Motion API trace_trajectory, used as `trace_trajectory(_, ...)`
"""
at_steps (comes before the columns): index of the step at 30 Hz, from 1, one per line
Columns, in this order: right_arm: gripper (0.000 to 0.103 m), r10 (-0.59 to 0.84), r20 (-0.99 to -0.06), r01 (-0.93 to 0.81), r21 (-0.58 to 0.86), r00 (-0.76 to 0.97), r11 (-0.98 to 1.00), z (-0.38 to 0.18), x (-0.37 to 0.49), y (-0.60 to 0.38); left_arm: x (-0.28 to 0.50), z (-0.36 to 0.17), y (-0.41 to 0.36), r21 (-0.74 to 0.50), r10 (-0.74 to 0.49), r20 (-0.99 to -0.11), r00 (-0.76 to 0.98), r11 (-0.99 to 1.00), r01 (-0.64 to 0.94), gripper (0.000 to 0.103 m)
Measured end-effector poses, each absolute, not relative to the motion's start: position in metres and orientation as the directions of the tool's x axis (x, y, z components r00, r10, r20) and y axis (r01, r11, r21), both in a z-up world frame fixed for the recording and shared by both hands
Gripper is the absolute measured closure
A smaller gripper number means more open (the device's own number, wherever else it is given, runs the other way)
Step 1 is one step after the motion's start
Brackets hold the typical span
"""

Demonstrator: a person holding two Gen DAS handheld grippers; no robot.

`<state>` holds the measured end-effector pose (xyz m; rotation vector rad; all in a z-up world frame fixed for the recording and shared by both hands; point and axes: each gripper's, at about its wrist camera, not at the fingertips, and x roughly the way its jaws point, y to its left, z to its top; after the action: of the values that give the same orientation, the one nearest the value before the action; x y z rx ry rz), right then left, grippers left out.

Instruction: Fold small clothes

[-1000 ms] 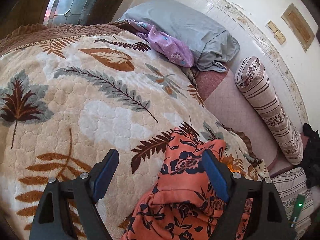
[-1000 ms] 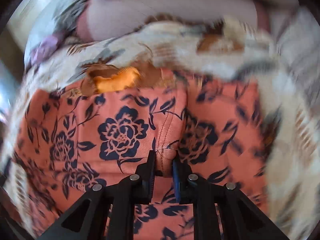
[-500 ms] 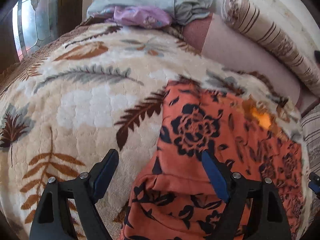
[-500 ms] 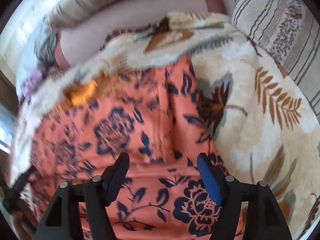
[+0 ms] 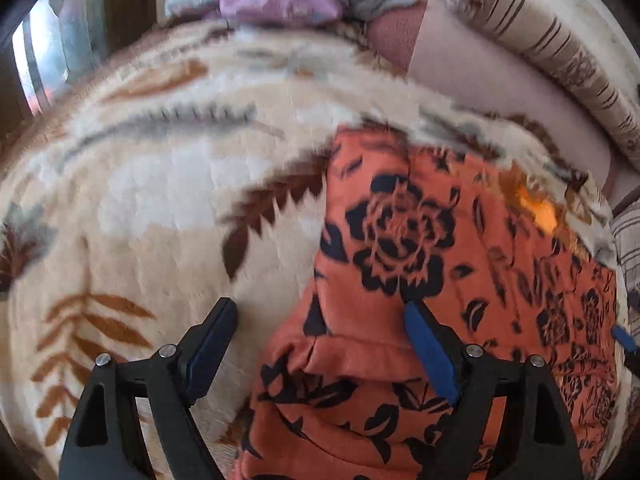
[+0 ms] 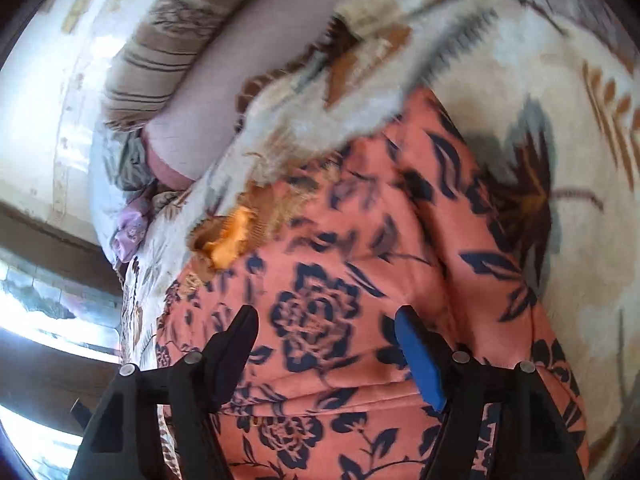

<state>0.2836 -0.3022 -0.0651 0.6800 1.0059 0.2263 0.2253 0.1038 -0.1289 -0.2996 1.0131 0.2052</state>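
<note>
Over orange floral garment [image 5: 400, 240], both tools agape

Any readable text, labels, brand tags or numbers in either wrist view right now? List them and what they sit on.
None: no text, label or number can be read in either view.
Orange floral garment: only a dark flower print, no tag in view.
Leaf-print blanket: pattern only.
Striped bolster: stripes and floral motifs, no words.
Left gripper and right gripper: no markings visible.

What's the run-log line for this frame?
stage: garment spread | left gripper: open, empty | right gripper: open, empty | orange floral garment: on leaf-print blanket
</note>
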Motion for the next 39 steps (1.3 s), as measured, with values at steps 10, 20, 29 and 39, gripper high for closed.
trace_trajectory(10, 0.019, 0.371, -0.708, 0.096, 0.525, 0.601, 0.846, -0.058, 0.309, -0.289, 0.224, -0.122, 0.097, -0.128, 0.061, -0.841, 0.538, 0.943, -0.306, 0.015)
trace_trajectory(20, 0.019, 0.298, -0.758, 0.117, 0.439, 0.58, 0.891, -0.036, 0.256, -0.288, 0.221, -0.122, 0.103, -0.197, 0.007, -0.835, 0.551, 0.93, -0.311, 0.015)
trace_trajectory(29, 0.019, 0.37, -0.818, 0.181, 0.485, 0.441, 0.856, -0.088, 0.095, -0.341, 0.182, -0.122, 0.092, -0.178, -0.008, -0.826, 0.563, 0.952, -0.248, 0.015)
trace_trajectory(39, 0.019, 0.479, -0.713, 0.262, 0.661, 0.512, 0.703, -0.096, 0.012, -0.399, 0.06, -0.122, 0.076, -0.047, -0.027, -0.857, 0.514, 0.999, -0.026, 0.008)
